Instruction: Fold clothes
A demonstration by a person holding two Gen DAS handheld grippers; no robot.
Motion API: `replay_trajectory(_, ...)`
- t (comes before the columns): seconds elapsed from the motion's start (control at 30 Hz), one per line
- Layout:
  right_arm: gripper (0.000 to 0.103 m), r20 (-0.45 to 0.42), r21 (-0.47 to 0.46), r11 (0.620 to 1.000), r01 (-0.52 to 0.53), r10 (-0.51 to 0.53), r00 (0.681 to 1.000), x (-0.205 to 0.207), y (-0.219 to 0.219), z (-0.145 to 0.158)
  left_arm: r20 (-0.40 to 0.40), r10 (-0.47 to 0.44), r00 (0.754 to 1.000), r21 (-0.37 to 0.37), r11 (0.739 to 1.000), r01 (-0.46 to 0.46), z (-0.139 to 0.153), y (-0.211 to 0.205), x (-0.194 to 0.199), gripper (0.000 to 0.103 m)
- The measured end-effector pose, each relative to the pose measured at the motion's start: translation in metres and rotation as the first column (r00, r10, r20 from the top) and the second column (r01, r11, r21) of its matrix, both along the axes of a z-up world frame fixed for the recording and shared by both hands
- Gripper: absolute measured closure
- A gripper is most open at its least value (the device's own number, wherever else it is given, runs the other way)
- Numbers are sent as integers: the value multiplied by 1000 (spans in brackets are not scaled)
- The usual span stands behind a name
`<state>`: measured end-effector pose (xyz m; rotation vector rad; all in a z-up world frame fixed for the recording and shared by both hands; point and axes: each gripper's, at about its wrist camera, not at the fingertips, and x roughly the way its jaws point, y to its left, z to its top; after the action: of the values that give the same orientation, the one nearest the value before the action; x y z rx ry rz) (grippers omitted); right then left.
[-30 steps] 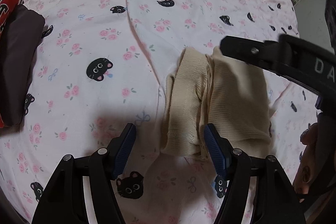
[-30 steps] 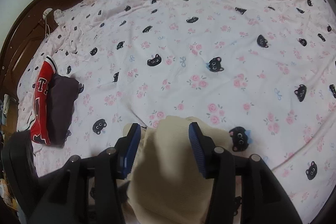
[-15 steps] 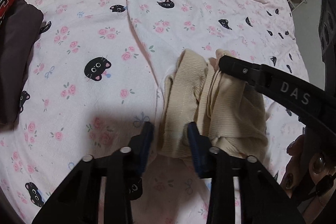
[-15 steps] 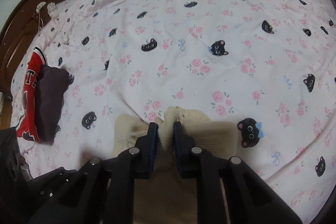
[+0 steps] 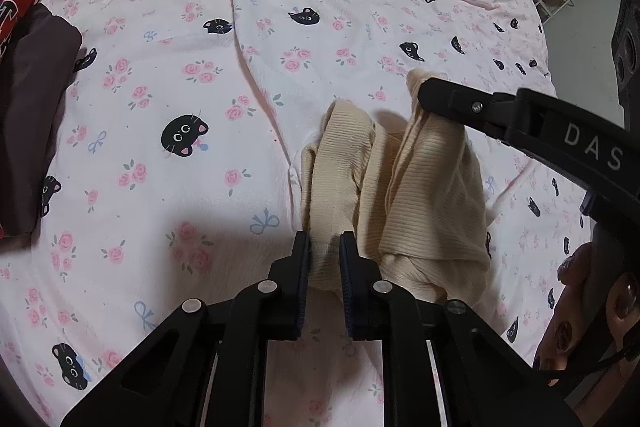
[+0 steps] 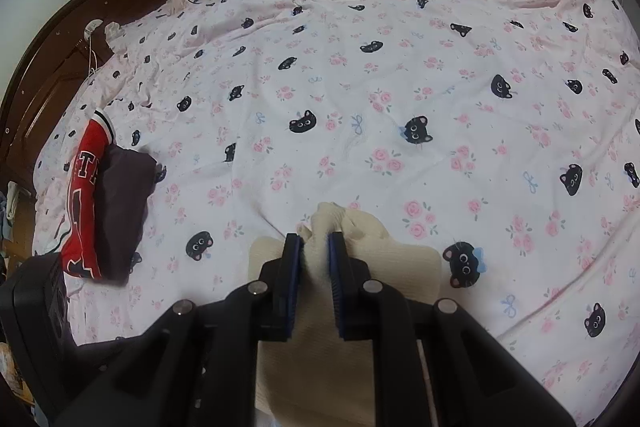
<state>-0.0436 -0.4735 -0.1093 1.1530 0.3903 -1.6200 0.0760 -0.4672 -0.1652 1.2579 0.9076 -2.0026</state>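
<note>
Two grippers were both pinched onto one garment as I watched from the wrist cameras. My left gripper [image 5: 324, 247] had its blue-padded fingers drawn narrow, with a fold of the cream ribbed top [image 5: 420, 195] caught between them at that garment's 6 o'clock edge. My right gripper [image 6: 314, 247] was likewise narrowed onto a bunched ridge of the same cream top [image 6: 384, 259], which rose up between its pads.

Seen from the left wrist, the cream top sat at the centre of the frame, just toward 4 o'clock, gathered into soft upright folds on the bedsheet [image 5: 200, 87]. The sheet was pale pink, printed with black cat faces, pink roses and blue bows. The right gripper's black arm reached in from 3 o'clock and met the top's far corner at about 1 o'clock of the cloth, lifting it into a peak. A person's hand [image 5: 592, 303] showed at 4 o'clock at the frame edge.

At 9 o'clock in both views lay a folded dark brown garment [image 6: 124, 215], touching a folded red garment [image 6: 82, 195] with white lettering, both well apart from the cream top. A dark wooden headboard [image 6: 52, 39] curved along 10 o'clock in the right wrist view.
</note>
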Motion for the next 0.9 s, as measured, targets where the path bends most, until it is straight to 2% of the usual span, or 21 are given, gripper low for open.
replay_trajectory(0.1,88,1,2,1000,-1,1,1000,1,-2,0,8,-6,1000,-8,1000,6,1,1,-1,84)
replay_trajectory(0.17,88,2,8,1000,0,0,1000,2,-4,-2,23,-10,1000,-26,1000,11,1,4,-4,62)
replay_trajectory(0.27,88,4,16,1000,-1,1,1000,2,-5,-4,39,-18,999,-88,996,21,5,8,-8,53)
replay_trajectory(0.4,87,-3,23,1000,10,-10,1000,0,-3,-5,76,-47,996,-124,991,56,0,13,-15,53)
replay_trajectory(0.5,72,-1,42,999,33,-33,999,-5,-2,-9,68,-50,996,-112,992,58,-7,12,-16,53)
replay_trajectory(0.53,61,-2,51,998,43,-43,999,-7,-2,-11,59,-52,997,-103,993,58,-8,11,-17,57)
replay_trajectory(0.57,53,-3,59,997,52,-52,999,-9,-2,-12,50,-54,997,-93,994,58,-10,9,-18,70)
replay_trajectory(0.67,53,-9,86,996,35,-34,999,-5,-7,-22,42,-34,999,-73,997,37,-11,3,-15,79)
replay_trajectory(0.7,55,-15,96,995,24,-22,1000,-3,-9,-26,31,-28,999,-57,998,29,-11,1,-13,80)
replay_trajectory(0.73,67,-20,114,993,10,-8,1000,0,-11,-31,19,-21,1000,-41,999,22,-11,-2,-10,82)
replay_trajectory(0.77,88,-23,115,993,7,-5,1000,1,-11,-33,5,-14,1000,-27,1000,14,-11,-5,-8,83)
replay_trajectory(0.8,92,-26,111,994,6,-4,1000,2,-10,-33,-7,-7,1000,-13,1000,7,-11,-7,-6,84)
replay_trajectory(0.9,94,-33,101,995,4,-1,999,5,-8,-35,-28,-1,1000,4,1000,1,-10,-11,-2,85)
